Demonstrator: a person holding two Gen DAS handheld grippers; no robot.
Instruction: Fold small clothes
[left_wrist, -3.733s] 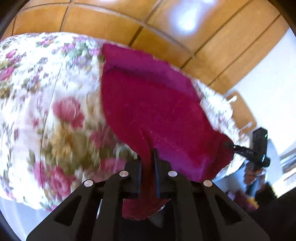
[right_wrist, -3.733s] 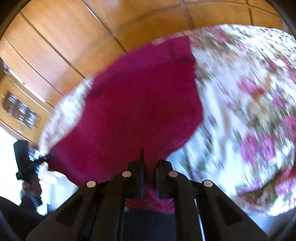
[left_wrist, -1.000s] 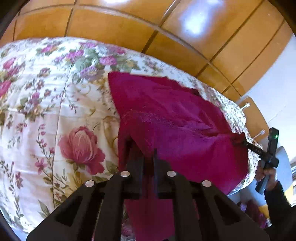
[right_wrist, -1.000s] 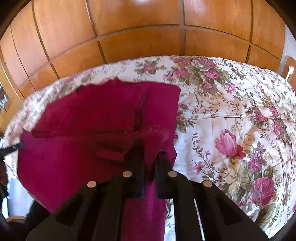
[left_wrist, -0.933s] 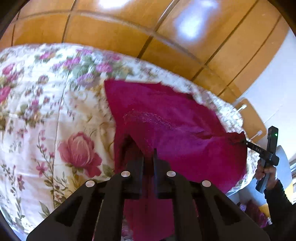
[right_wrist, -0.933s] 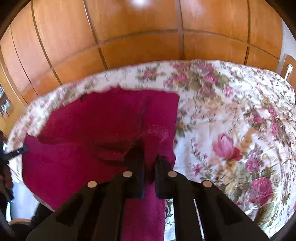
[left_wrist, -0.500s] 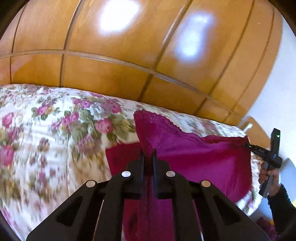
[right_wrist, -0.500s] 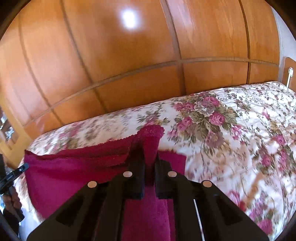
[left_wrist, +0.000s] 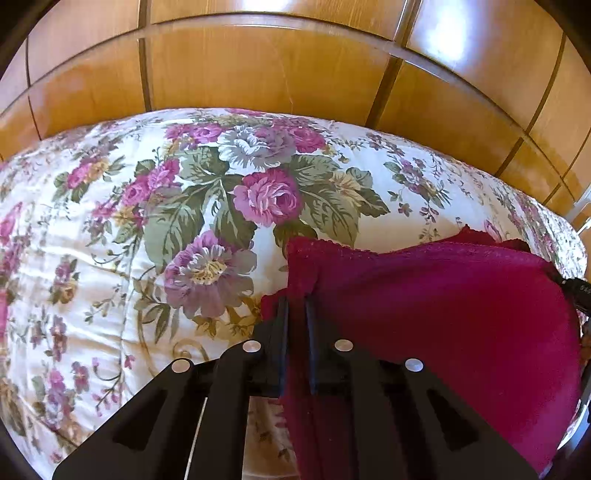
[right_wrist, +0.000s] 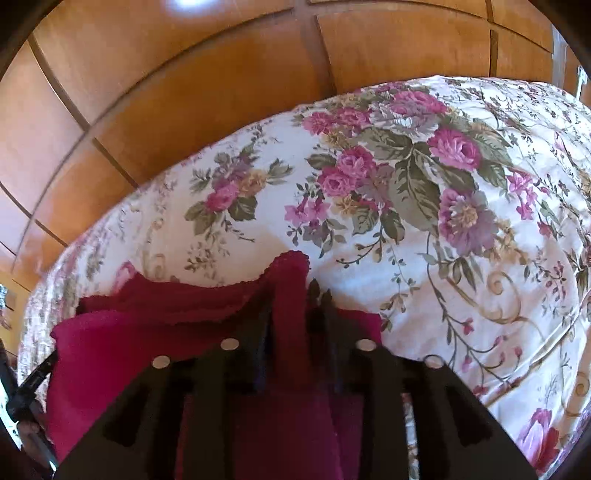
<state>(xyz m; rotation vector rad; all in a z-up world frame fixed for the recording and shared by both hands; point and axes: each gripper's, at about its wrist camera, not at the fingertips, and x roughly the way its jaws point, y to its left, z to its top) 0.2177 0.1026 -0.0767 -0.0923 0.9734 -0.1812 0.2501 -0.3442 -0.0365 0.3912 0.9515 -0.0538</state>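
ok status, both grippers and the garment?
Left gripper pinching red garment corner. Right gripper jaws just opening, cloth between. Floral bedspread, nothing in the way.

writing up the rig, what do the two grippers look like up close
Both match: the left gripper and right gripper are matte black plastic, each with two slim flat fingers on wide angular arms with cut-out slots. Four round silver fasteners sit across each. No cables or markings show.

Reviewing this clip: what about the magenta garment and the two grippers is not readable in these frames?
- Garment, near end: left wrist view, hidden under the left gripper.
- Garment type and fold layers: both views, bunched cloth, cut off at the bottom.
- Right gripper: right wrist view, jaws just opening, cloth between; contact blurred.
- Bedspread: extent cropped.
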